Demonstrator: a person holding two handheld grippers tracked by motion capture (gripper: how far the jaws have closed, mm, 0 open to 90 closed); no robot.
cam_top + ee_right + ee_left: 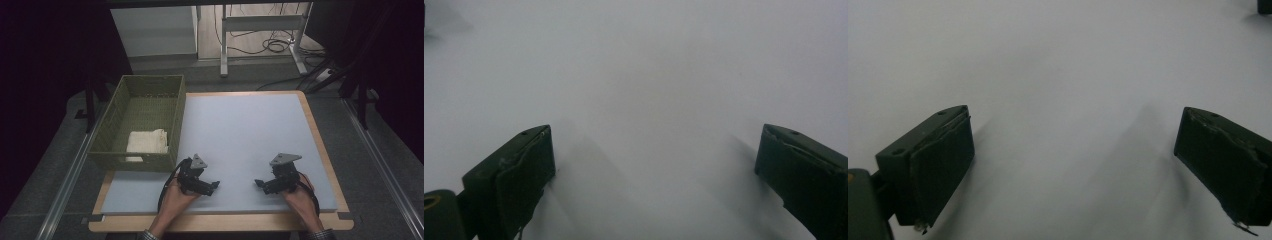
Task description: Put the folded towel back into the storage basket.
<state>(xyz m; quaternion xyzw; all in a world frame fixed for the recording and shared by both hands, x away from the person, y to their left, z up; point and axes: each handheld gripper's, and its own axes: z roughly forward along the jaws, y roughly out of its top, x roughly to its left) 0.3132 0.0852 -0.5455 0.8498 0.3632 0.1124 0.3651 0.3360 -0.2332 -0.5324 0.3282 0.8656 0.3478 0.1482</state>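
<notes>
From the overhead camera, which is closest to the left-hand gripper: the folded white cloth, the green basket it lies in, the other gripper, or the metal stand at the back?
1. Green basket: its front wall is just up-left of the left gripper.
2. Folded white cloth: inside the basket's near end.
3. Right gripper: across the grey mat, to the right.
4. Metal stand: on the floor beyond the table.

The cloth and right gripper are nearly tied.

Dim overhead light, dark surroundings; both gripper views hazy, with soft jaw shadows.

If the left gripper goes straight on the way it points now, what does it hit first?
Most likely the right gripper. The left gripper, jaws open, points across the grey mat toward it, with only bare mat between. Depth is hard to judge, so it might pass just beside it.
</notes>
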